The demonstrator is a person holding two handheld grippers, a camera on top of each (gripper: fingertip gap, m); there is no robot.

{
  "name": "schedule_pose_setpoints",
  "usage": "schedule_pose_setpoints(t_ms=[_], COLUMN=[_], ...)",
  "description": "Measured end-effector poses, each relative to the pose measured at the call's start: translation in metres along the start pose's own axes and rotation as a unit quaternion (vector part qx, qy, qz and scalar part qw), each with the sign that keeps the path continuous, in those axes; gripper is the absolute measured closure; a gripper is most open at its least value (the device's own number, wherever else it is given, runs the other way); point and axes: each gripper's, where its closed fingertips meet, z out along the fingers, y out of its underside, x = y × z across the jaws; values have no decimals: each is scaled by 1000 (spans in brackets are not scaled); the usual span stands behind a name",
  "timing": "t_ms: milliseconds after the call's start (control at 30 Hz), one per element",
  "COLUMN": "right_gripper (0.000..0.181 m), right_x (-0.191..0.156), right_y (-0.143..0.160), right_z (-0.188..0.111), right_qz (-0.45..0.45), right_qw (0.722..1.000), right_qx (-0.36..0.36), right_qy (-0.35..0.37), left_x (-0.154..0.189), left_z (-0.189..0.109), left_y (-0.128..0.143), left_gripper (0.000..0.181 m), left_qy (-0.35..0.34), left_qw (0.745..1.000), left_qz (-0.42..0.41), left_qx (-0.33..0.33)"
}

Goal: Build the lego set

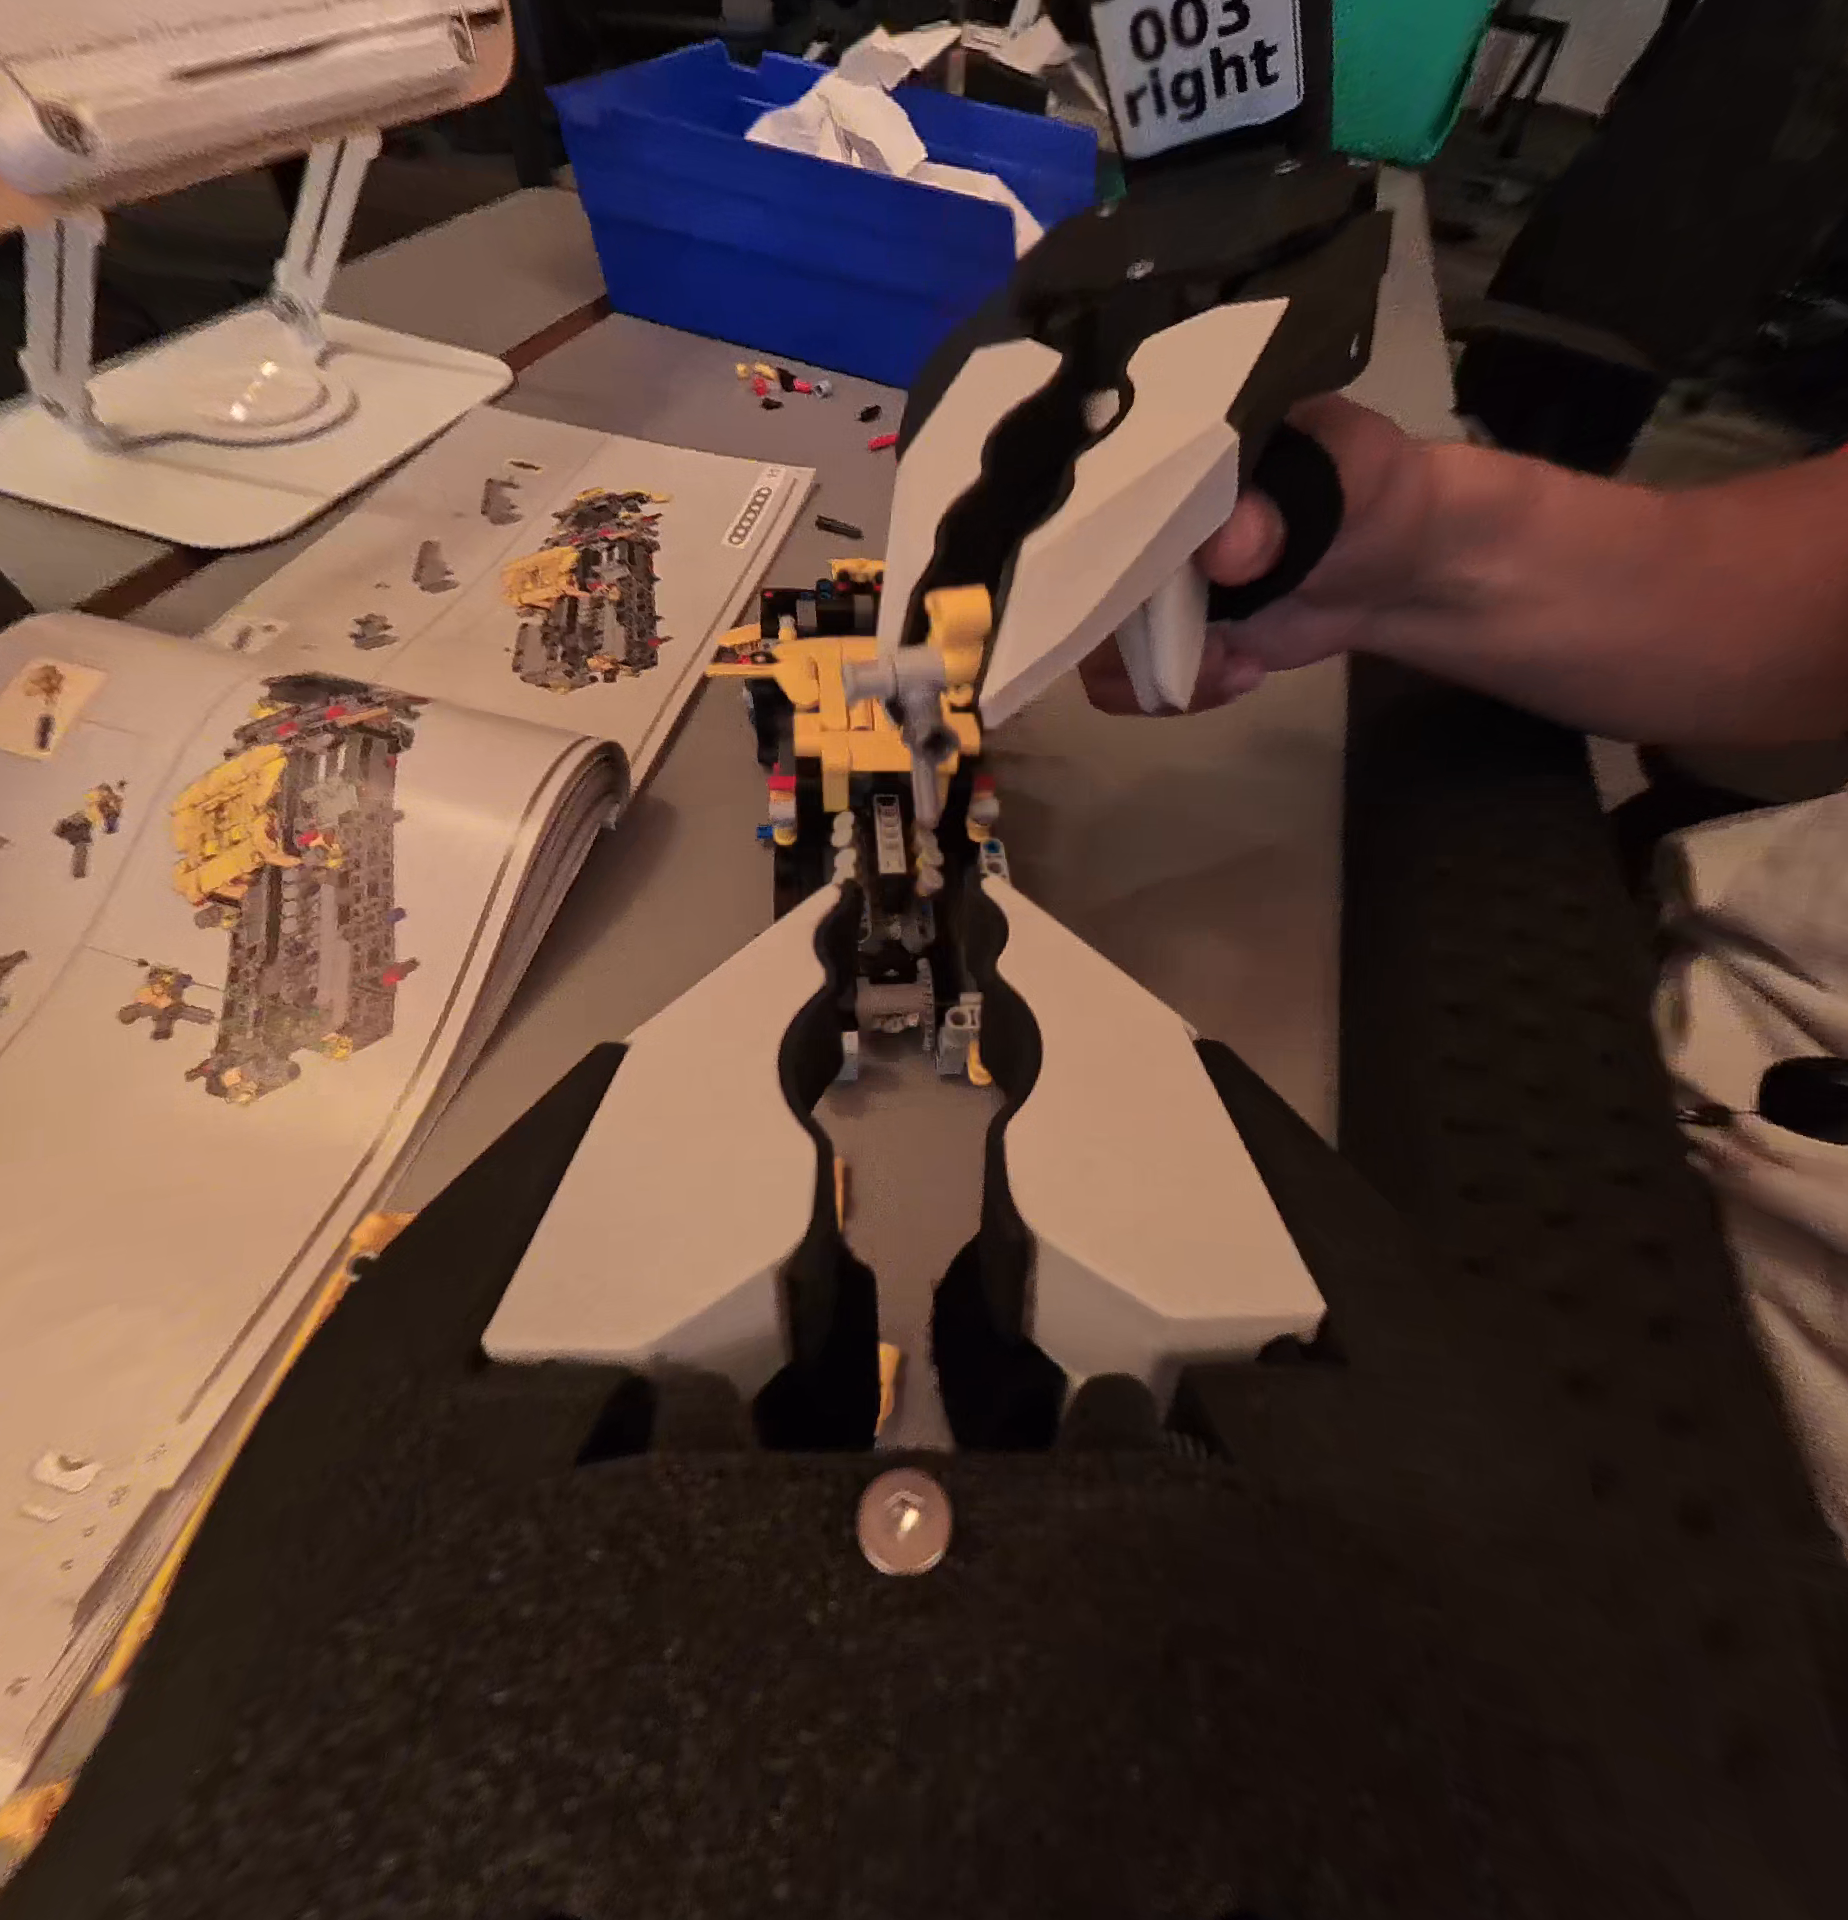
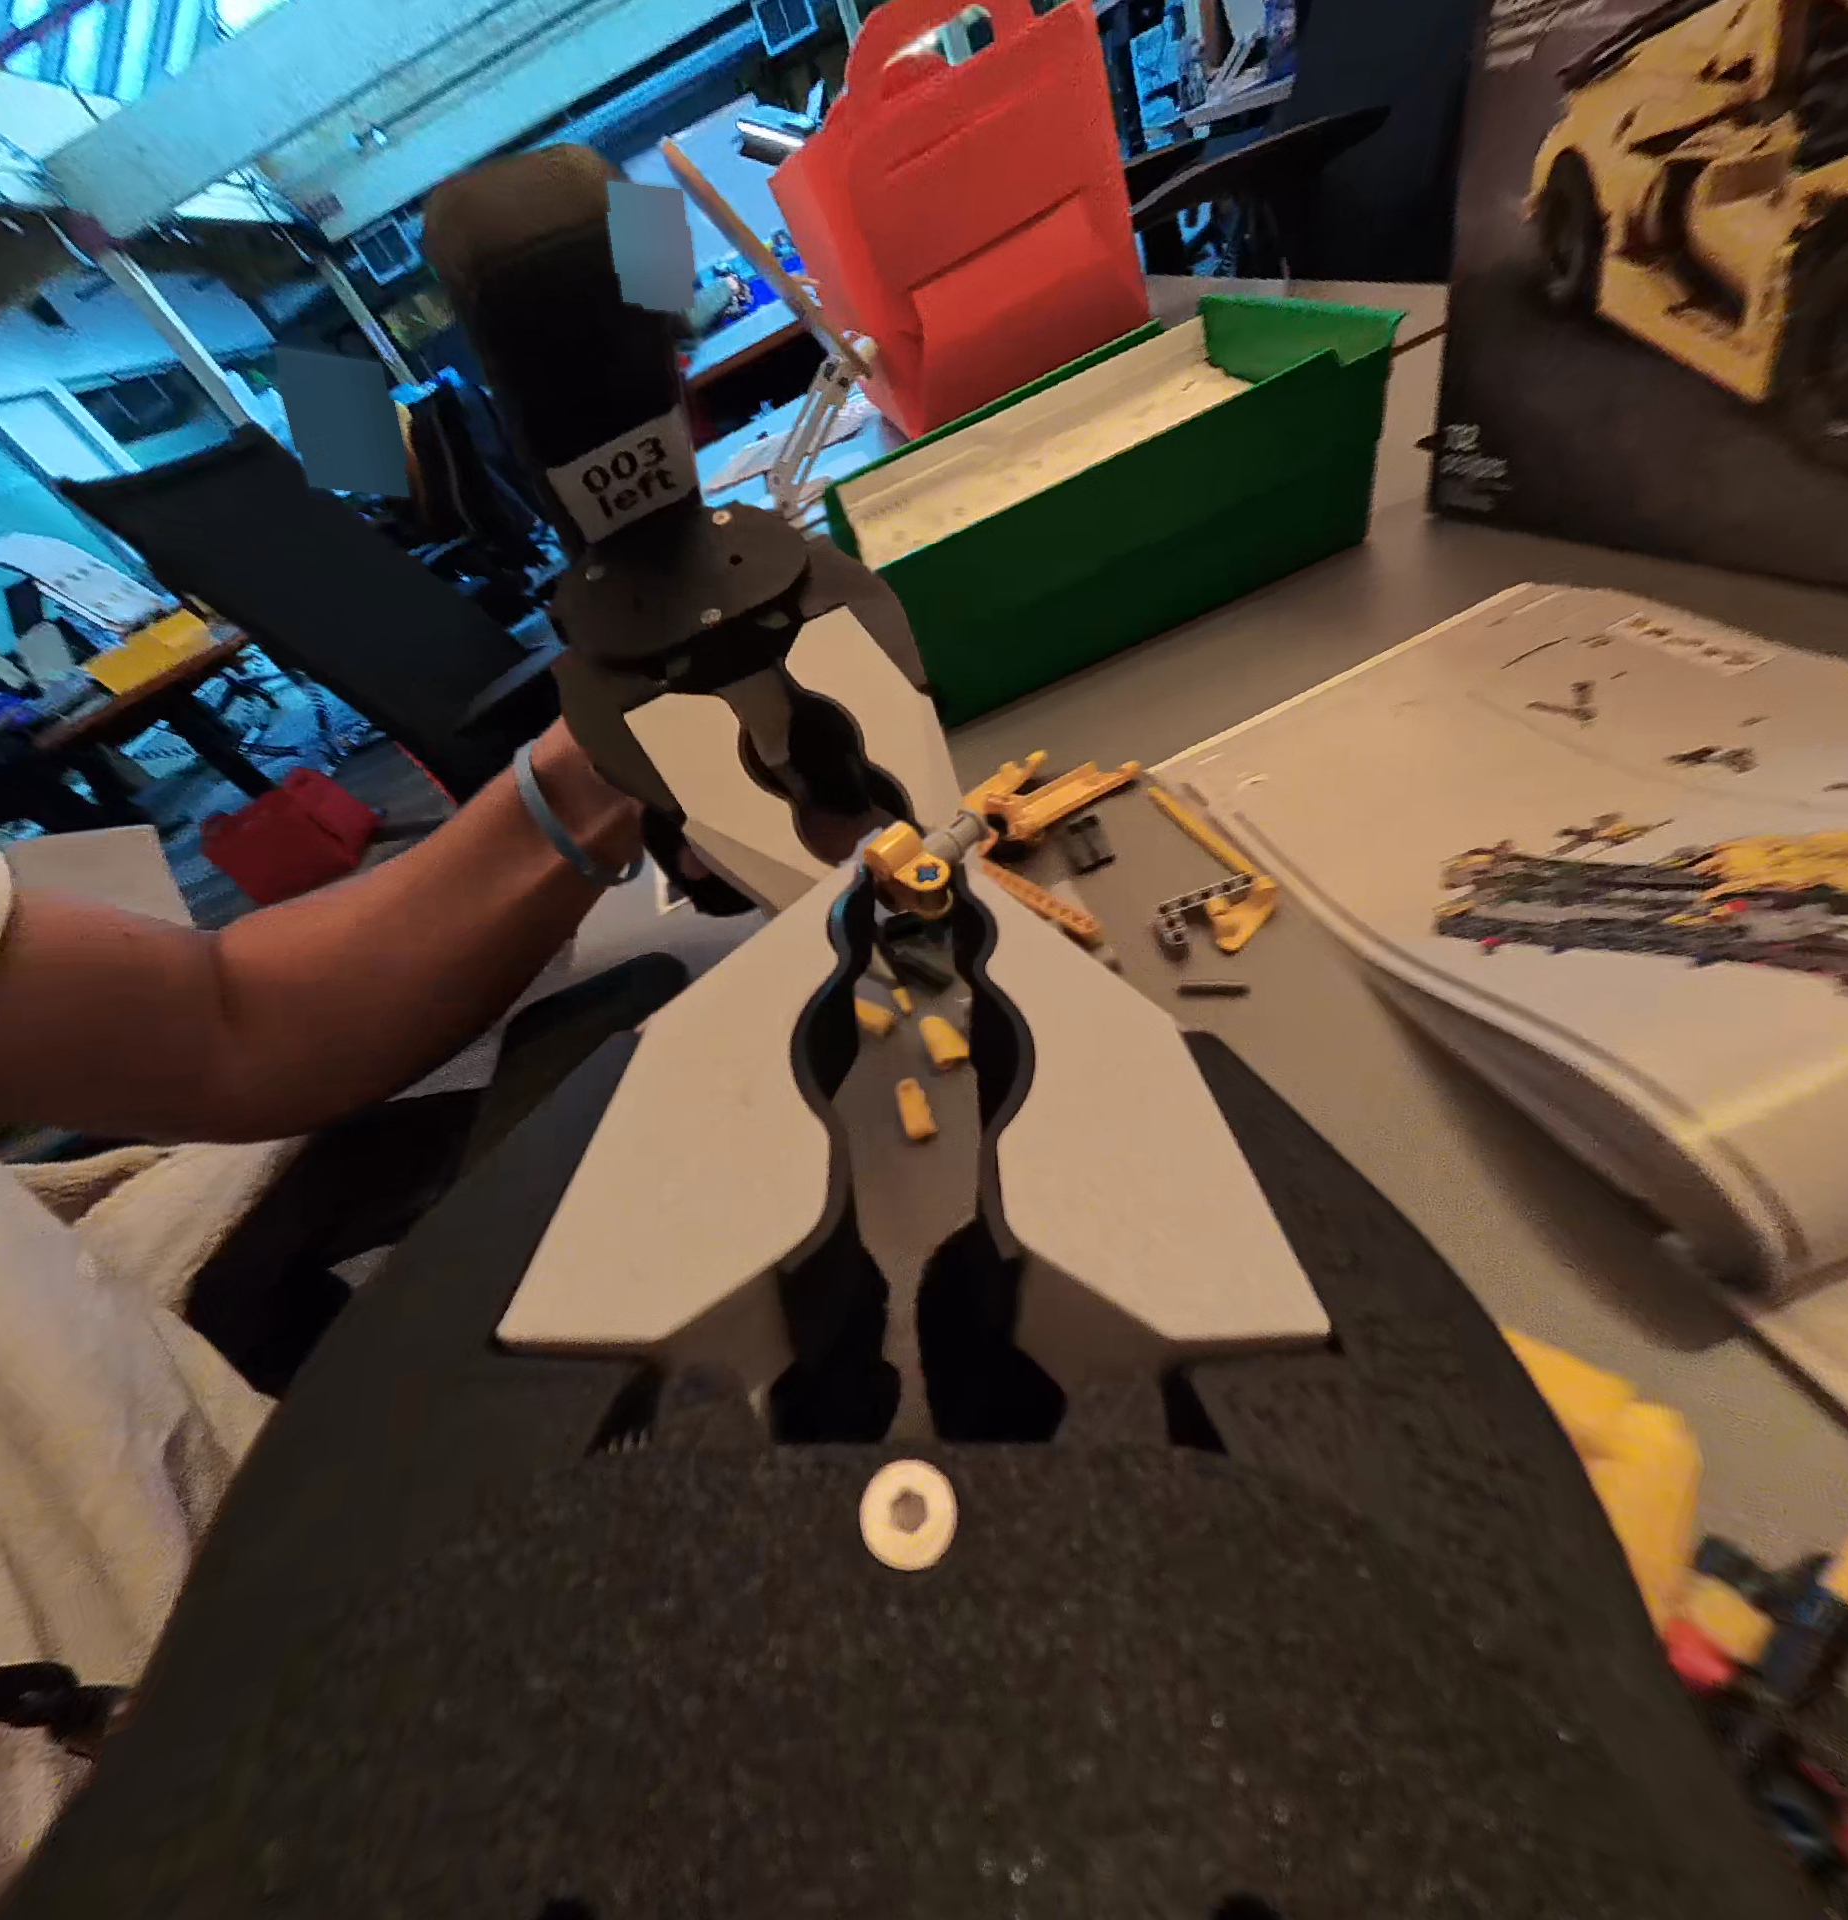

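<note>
My right gripper (image 2: 909, 883) is shut on a small yellow connector (image 2: 912, 864) that has a blue pin and a grey axle (image 2: 956, 831) sticking out. In the left wrist view the right gripper (image 1: 951, 665) comes in from the upper right and holds that connector (image 1: 959, 623) over the far end of the black and yellow lego model (image 1: 858, 727), which lies on the table. My left gripper (image 1: 912, 888) hovers above the model's near end, jaws a little apart and empty. It also shows in the right wrist view (image 2: 847, 831), tips close to the connector.
An open instruction booklet (image 1: 276, 883) lies left of the model and shows in the right wrist view (image 2: 1626, 831). Loose yellow parts (image 2: 941, 1039) and panels (image 2: 1055, 795) lie on the table. A blue bin (image 1: 795, 239), green bin (image 2: 1107, 540), red bag (image 2: 961, 229), set box (image 2: 1678, 260) and lamp base (image 1: 224, 416) stand around. The tips of both grippers are at nearly the same place.
</note>
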Motion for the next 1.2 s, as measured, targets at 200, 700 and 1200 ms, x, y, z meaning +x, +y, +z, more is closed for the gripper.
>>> schedule_pose_setpoints(t_ms=[200,700,1200], right_gripper=[167,160,169], right_x=[-34,-44,-13], right_y=[19,29,56], right_z=[4,-11,-4], right_qz=[18,-73,-70], right_qw=[1000,991,968], right_qx=[13,-97,-209], right_qy=[-14,59,123], left_x=[35,45,22], left_z=[1,5,-8], left_y=[-7,11,38], left_gripper=[171,176,163], left_qy=[-50,-84,-88], left_qw=[996,985,995], left_qz=[59,146,41], left_qx=[47,35,-26])
